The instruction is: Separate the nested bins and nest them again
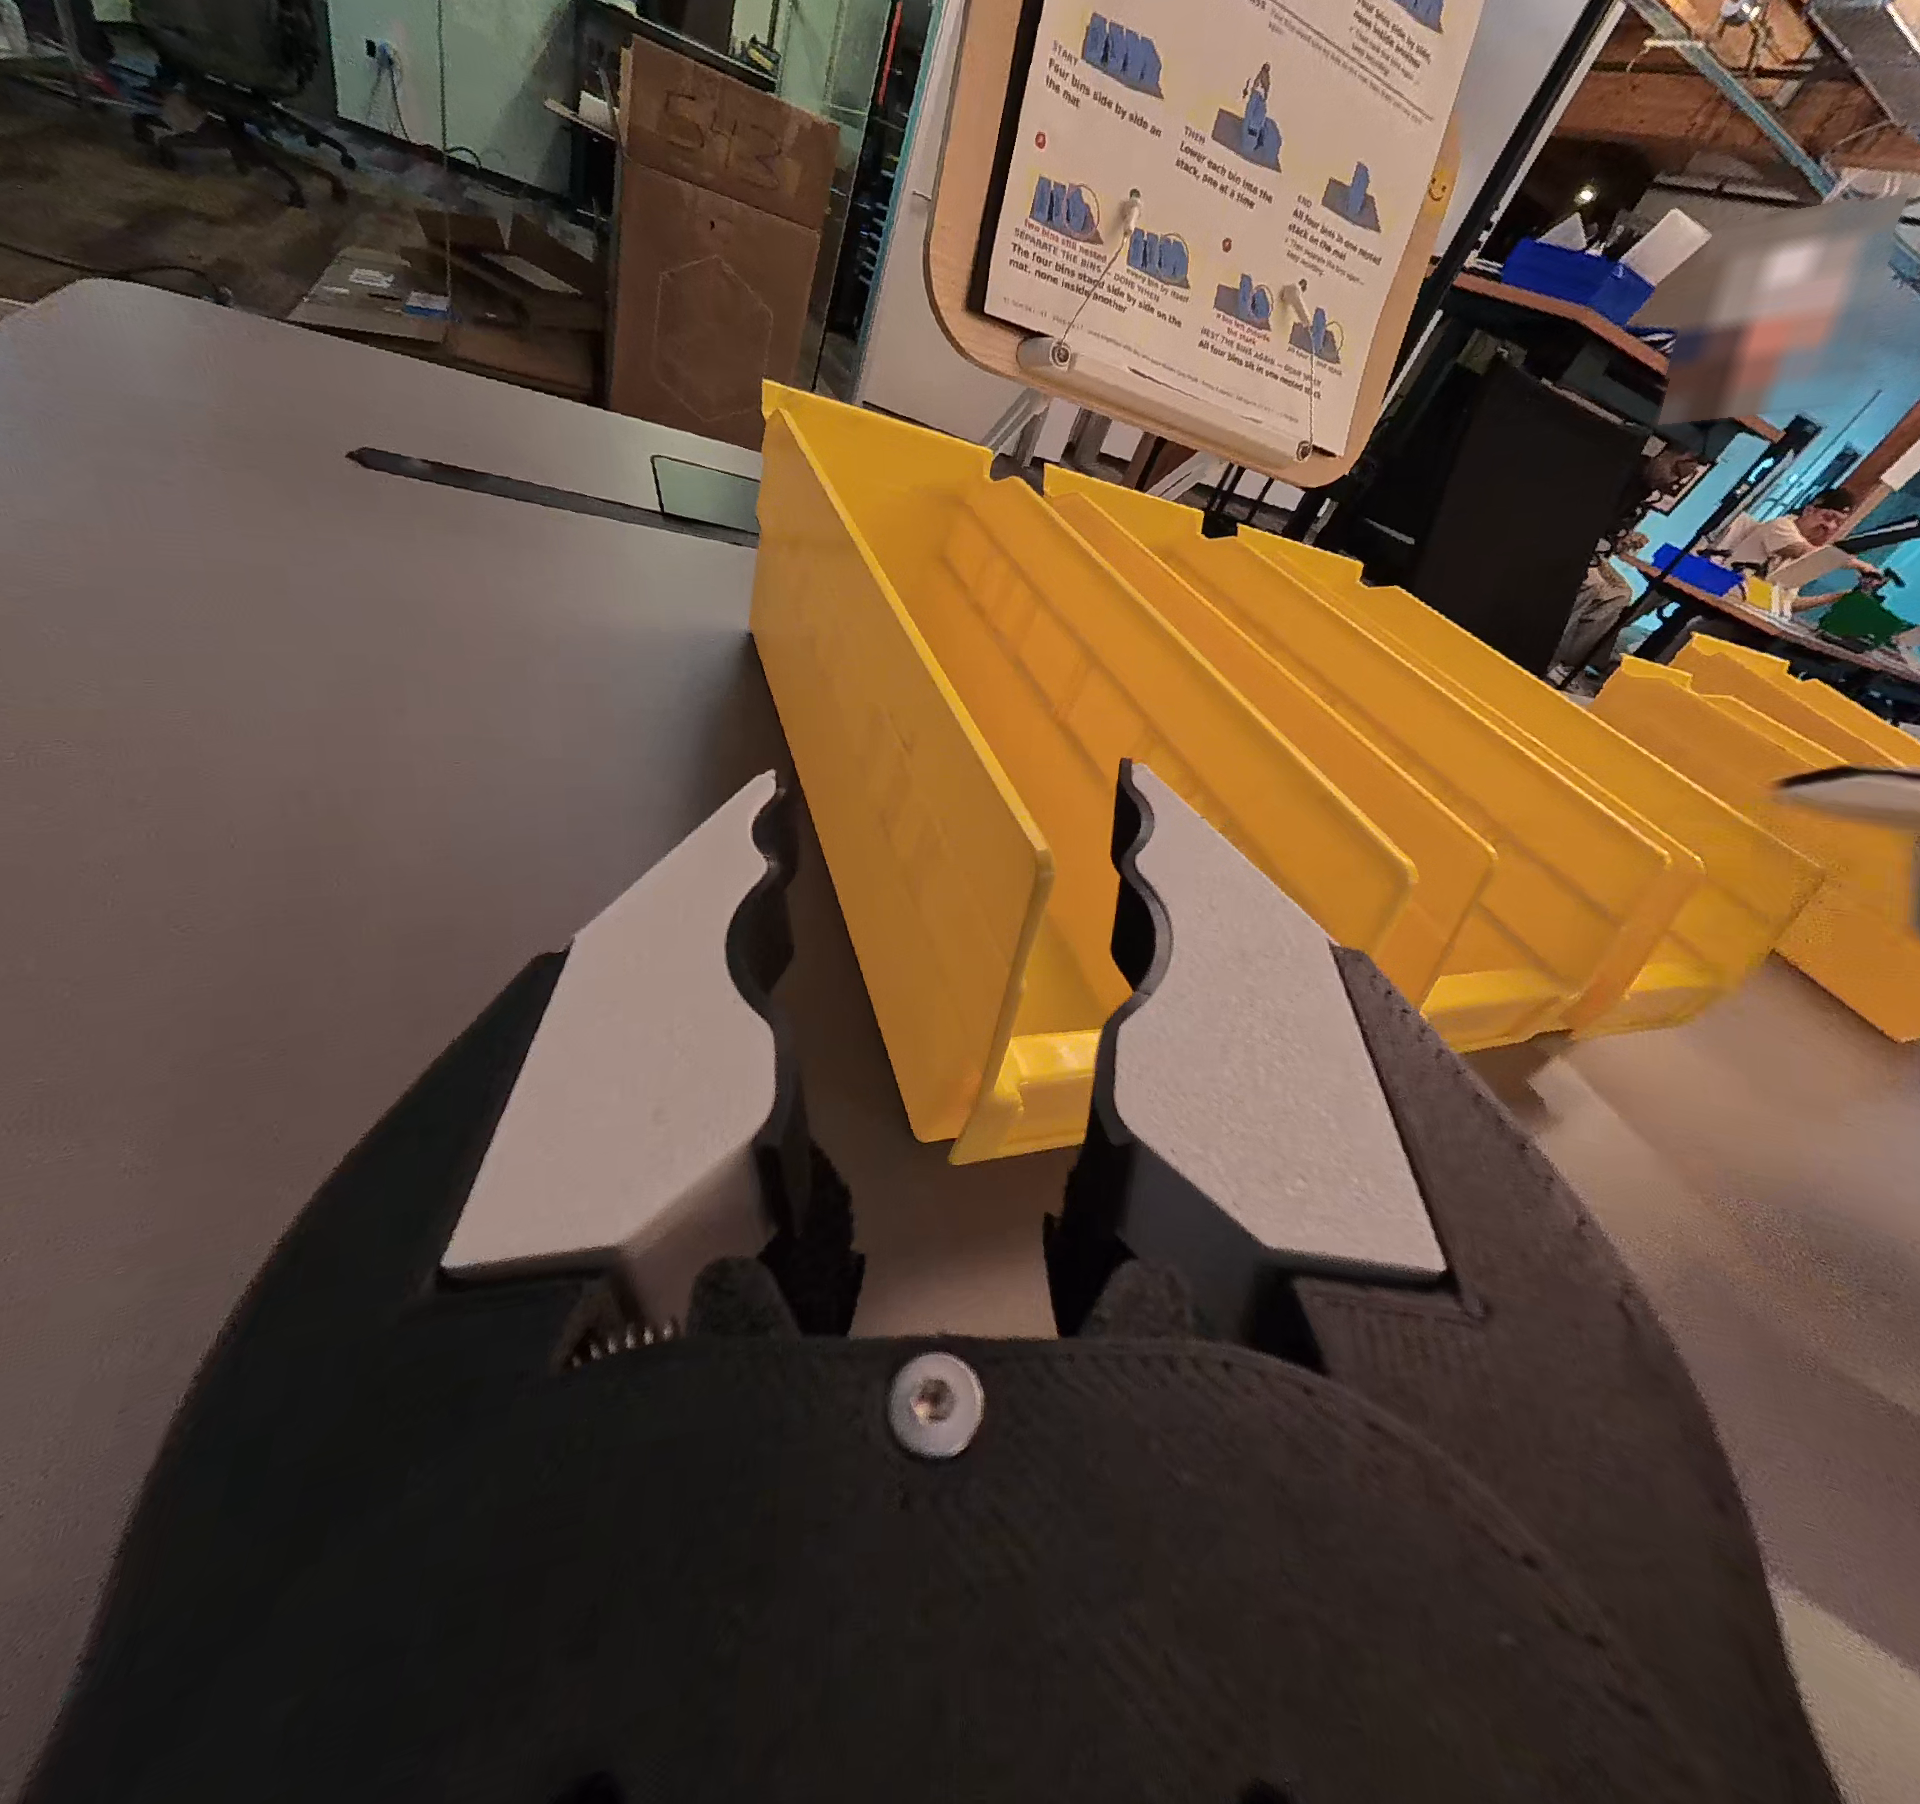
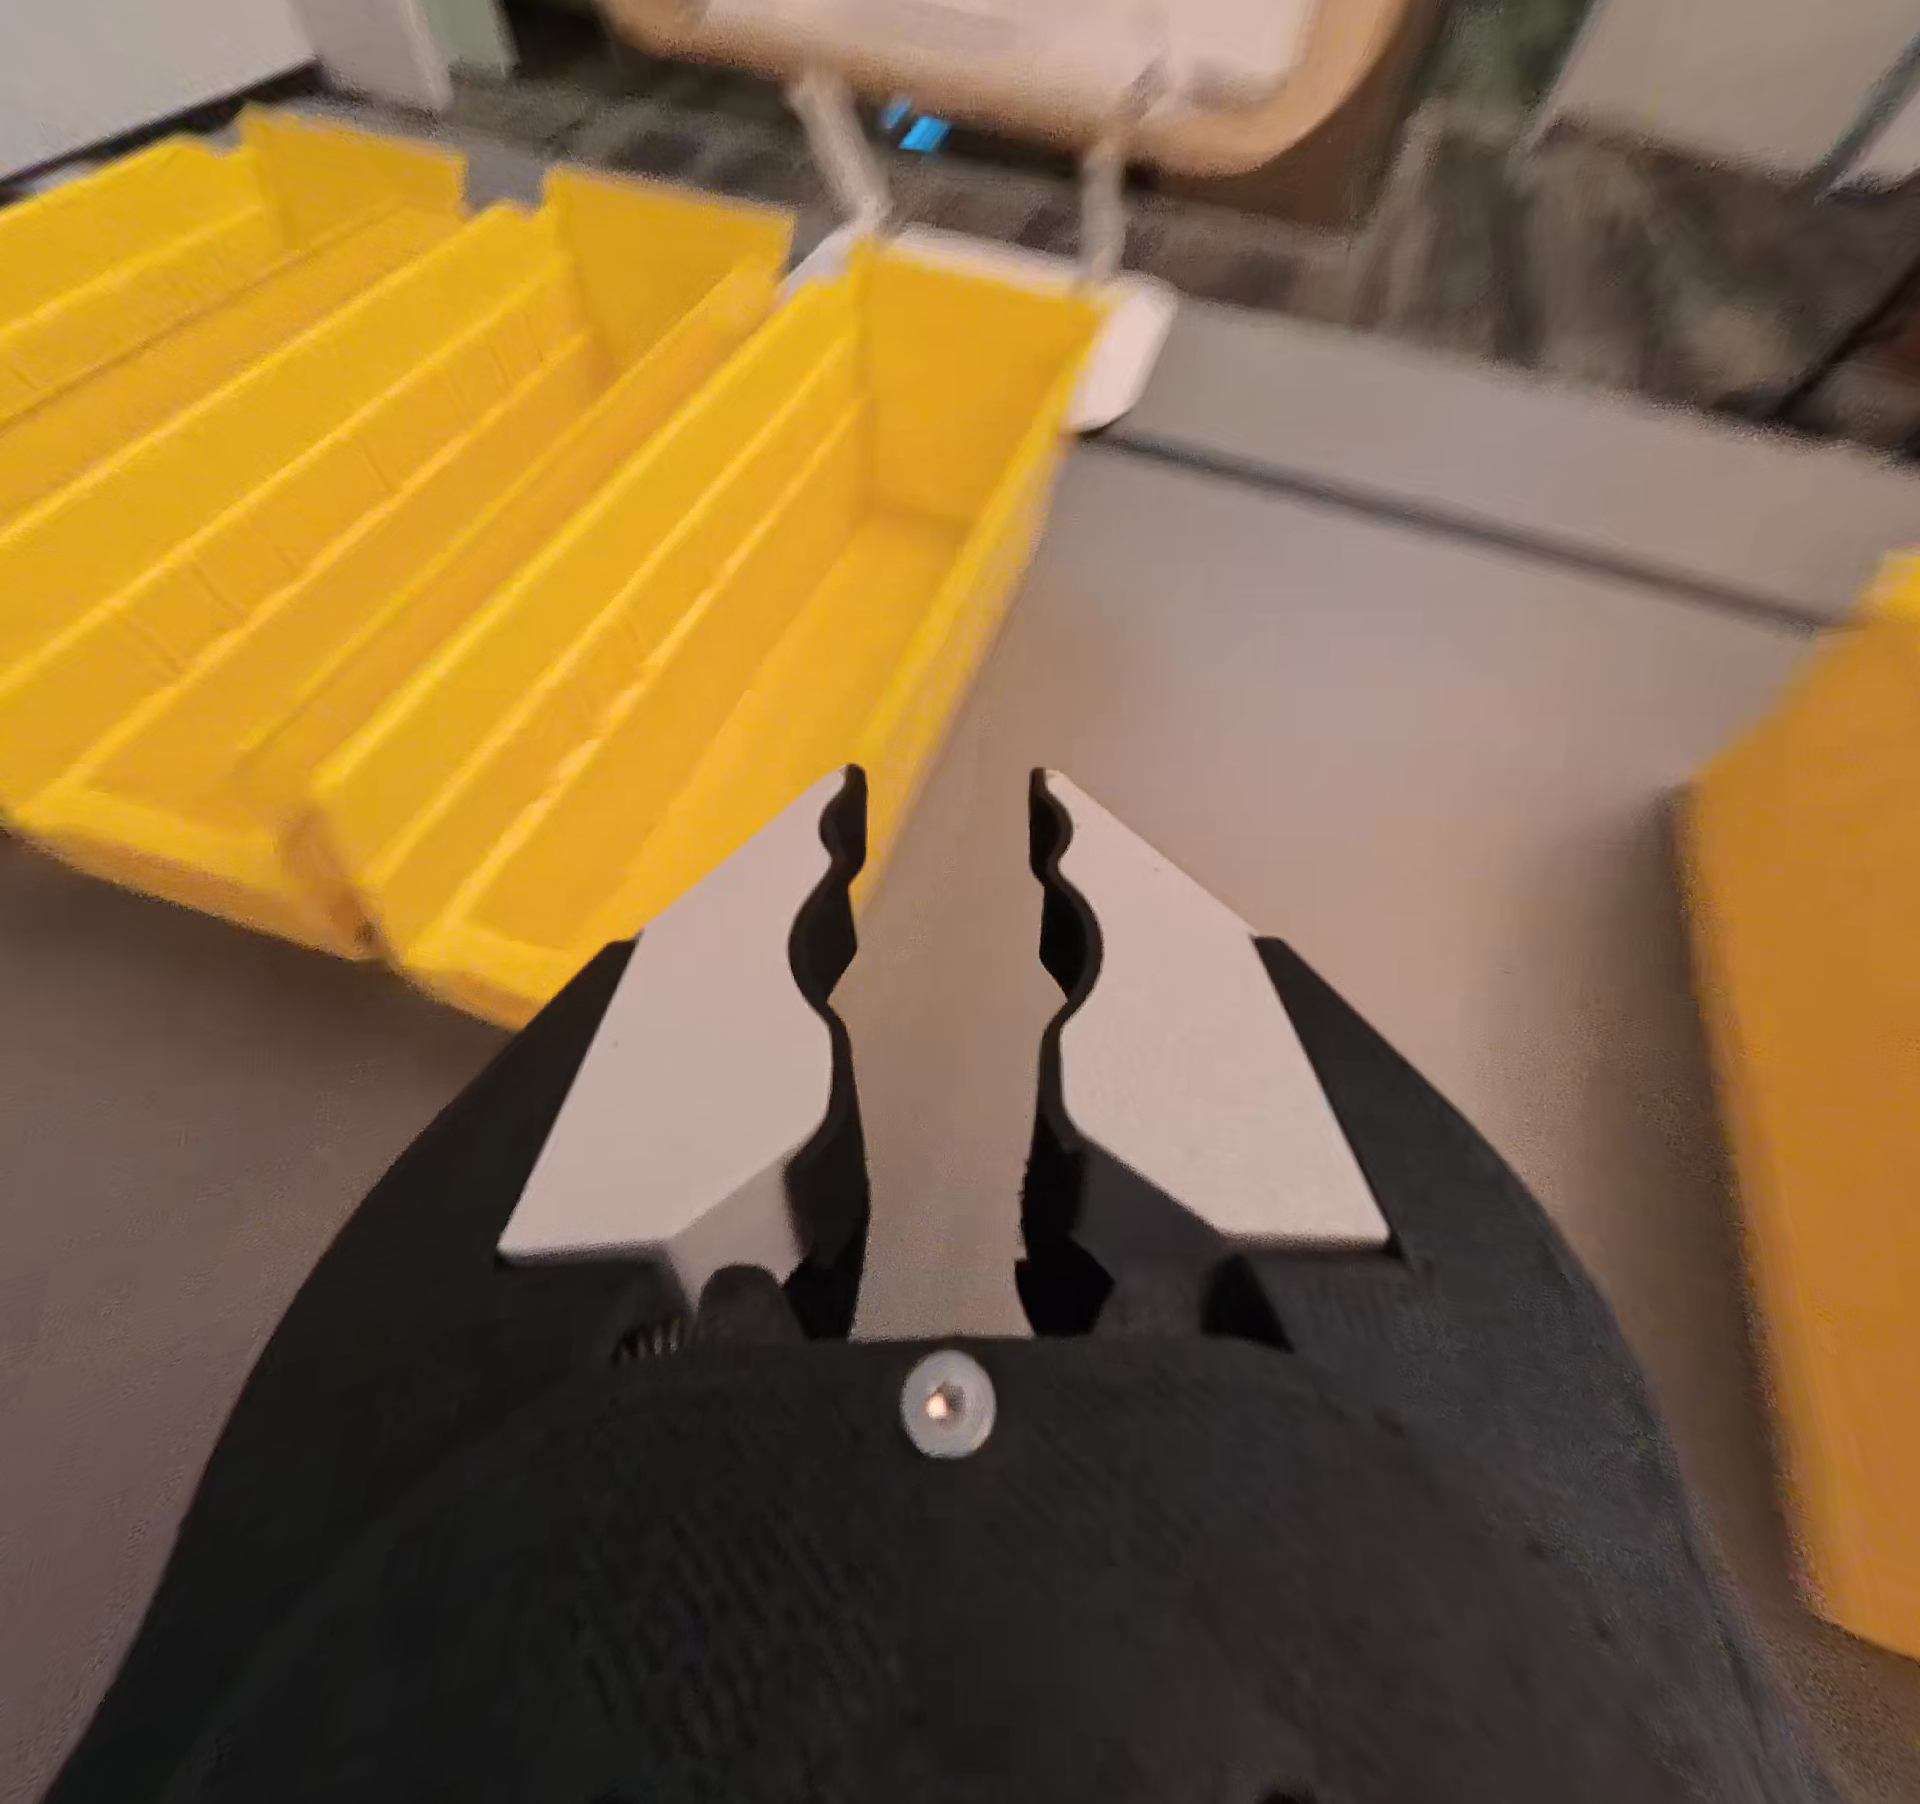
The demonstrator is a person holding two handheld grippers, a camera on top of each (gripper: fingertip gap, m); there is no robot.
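The grey tabletop (image 1: 312,715) is free on the left of the row of long yellow plastic bins (image 1: 1195,715), which stand side by side and touch, leaving no passage between them. On the right, an open strip of tabletop lies between the last bin of the row (image 2: 727,611) and another yellow plastic bin (image 2: 1818,1027) standing apart.
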